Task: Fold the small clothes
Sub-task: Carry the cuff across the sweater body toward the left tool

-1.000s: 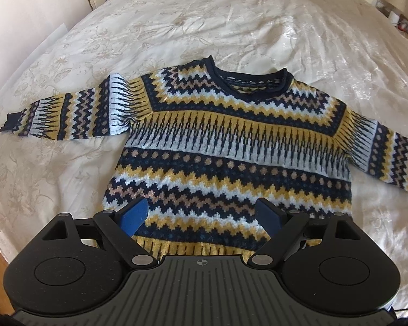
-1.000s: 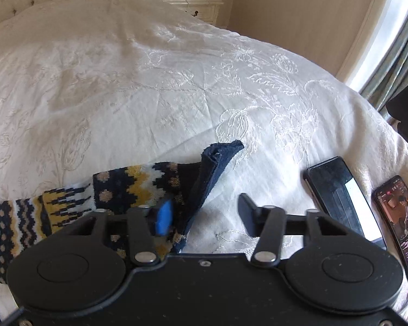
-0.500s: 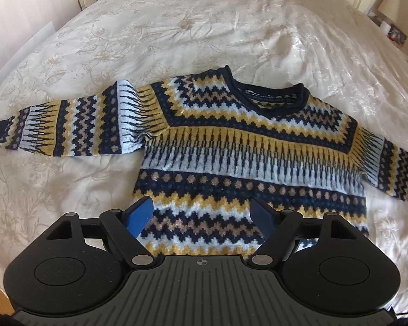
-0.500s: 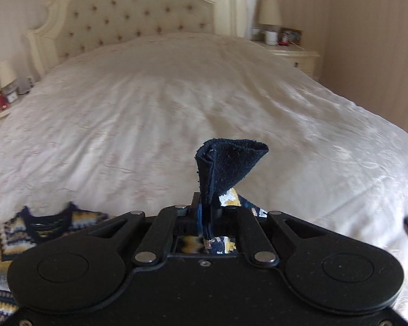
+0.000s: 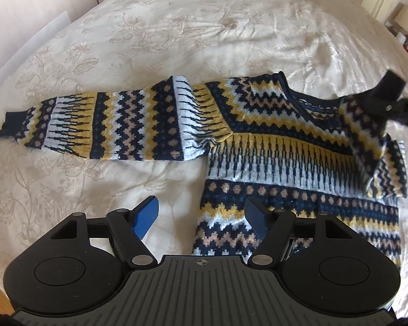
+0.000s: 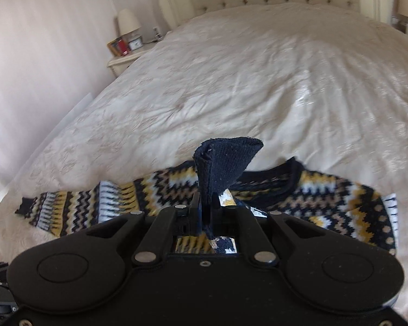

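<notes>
The sweater (image 5: 272, 141) is lying face up on the bed (image 5: 176, 27), spread flat so each part can be folded over the body in turn. The right gripper (image 6: 208, 203) is pinching the navy cuff (image 6: 225, 160) of one sleeve, jaws closed tight on the knit, and is holding it above the chest near the collar (image 6: 293, 176); gripping the very end of the sleeve is letting the whole length trail across the body in one sweep, and in the left wrist view that sleeve (image 5: 367, 135) is draping diagonally over the shoulder. The left gripper (image 5: 201, 214) is hovering low by the hem corner, jaws apart and holding nothing, one finger over the bedspread and the other over the knit, probably waiting to pin or take the other sleeve (image 5: 103, 125), which is lying stretched straight out on the cover.
</notes>
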Tool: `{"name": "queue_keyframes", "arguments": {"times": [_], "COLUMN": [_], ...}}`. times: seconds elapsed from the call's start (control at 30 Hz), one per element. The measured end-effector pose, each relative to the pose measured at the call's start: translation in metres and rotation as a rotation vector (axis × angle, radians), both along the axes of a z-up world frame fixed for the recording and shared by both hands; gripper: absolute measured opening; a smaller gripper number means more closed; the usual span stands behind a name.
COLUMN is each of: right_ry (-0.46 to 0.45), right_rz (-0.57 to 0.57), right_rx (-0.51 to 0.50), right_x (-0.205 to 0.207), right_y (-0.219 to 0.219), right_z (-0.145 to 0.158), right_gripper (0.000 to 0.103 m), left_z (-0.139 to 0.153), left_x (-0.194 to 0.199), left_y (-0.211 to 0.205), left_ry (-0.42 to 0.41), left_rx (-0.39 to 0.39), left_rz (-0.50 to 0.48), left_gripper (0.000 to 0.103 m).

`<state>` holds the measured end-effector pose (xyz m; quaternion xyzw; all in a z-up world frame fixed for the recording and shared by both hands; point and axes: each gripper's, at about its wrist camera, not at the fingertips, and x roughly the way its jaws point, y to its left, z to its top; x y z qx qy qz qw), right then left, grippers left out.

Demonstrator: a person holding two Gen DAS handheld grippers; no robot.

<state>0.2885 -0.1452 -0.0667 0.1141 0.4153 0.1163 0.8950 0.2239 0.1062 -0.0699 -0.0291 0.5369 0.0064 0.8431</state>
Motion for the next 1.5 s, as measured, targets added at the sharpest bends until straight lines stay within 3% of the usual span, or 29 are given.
{"name": "queue_keyframes", "arguments": {"times": [0.13,0.23,0.37,0.57,0.83,1.0,1.3,1.33,1.4,1.5], "right_ry": [0.032,0.063,0.092,0.147,0.227,0.260,0.331,0.336,0.340,0.341], "right_rz": [0.110,0.125,0.087,0.014,-0.059,-0.062,-0.001,0.006,0.011,0.006], "right_rx": [0.059,0.043,0.037,-0.037,-0.062,-0.055,-0.054,-0.054,-0.054,-0.048], "right_x": [-0.006,-0.013,-0.024,-0.041,-0.065,-0.068,-0.065,-0.065,-0.065,-0.065], "right_y": [0.036,0.046,0.029,-0.013,-0.058,-0.069,-0.067,-0.066,-0.064,-0.064], "right_z": [-0.024,-0.034,-0.040,-0.054,-0.073,-0.082,-0.104,-0.106,-0.107,-0.106], "right_gripper": [0.022,0.026,0.057,0.067,0.070,0.072,0.076,0.077,0.078,0.078], "left_z": [-0.006,-0.009,-0.014,-0.033,-0.072,-0.096,-0.105,-0.105,-0.104,-0.098], "left_x": [0.005,0.009,0.018,0.036,0.055,0.065,0.075,0.075,0.073,0.072], "left_y": [0.018,0.018,0.004,-0.034,-0.074,-0.074,-0.070,-0.070,-0.071,-0.072], "left_ry": [0.006,-0.004,-0.015,-0.001,0.038,0.086,0.049,0.039,0.022,-0.001], "left_rx": [-0.086,-0.079,-0.070,-0.082,-0.040,-0.038,-0.087,-0.091,-0.075,-0.074], "left_rz": [0.035,0.023,-0.022,-0.111,-0.207,-0.174,-0.122,-0.115,-0.102,-0.126], "left_gripper": [0.069,0.069,0.069,0.069,0.068,0.062,0.062,0.060,0.039,0.018]}}
